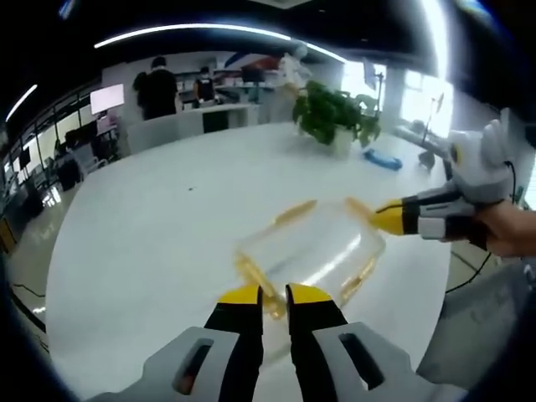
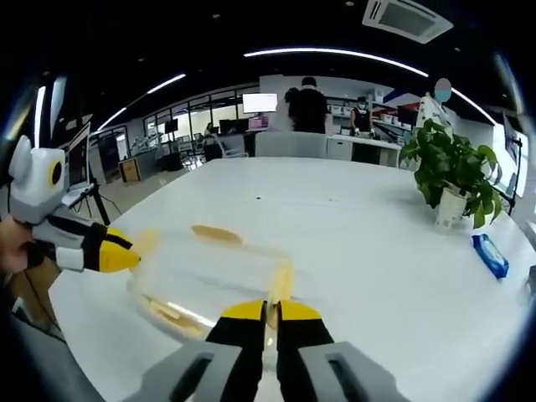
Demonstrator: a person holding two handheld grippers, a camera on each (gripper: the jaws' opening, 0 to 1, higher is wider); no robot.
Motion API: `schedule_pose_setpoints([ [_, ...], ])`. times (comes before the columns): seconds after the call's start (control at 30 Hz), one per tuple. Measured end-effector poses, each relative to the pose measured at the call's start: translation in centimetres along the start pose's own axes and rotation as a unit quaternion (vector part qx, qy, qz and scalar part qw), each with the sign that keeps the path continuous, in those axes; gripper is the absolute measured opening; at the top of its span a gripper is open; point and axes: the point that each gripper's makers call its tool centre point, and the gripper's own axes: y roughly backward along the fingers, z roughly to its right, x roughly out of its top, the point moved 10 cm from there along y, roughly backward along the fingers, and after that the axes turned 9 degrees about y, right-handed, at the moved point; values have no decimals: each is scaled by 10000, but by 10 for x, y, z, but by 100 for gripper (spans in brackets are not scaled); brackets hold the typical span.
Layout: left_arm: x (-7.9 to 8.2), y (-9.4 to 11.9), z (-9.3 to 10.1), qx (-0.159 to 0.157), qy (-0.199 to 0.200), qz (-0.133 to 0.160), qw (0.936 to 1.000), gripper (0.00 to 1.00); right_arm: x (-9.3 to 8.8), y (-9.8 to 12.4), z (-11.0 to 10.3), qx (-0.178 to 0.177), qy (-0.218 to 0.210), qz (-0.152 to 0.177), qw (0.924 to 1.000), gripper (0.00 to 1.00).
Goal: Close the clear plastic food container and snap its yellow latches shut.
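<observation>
Container [image 1: 311,248] unlabelled on white table [image 1: 159,218], both grippers' jaws pinching yellow latches [image 2: 280,285].

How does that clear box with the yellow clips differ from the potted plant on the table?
The container is see-through with yellow latches; the plant is leafy green in a white pot. The container lies low and flat; the plant stands tall and upright. The container sits right at the left tool and right tool; the plant stands farther off, untouched. Both rest on the white table.
</observation>
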Motion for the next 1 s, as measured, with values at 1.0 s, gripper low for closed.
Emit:
schedule_pose_setpoints([
  [1.0,-6,-16,14,-280,77,-143,9995,8,-7,1,20,-79,1,-233,9997,0],
])
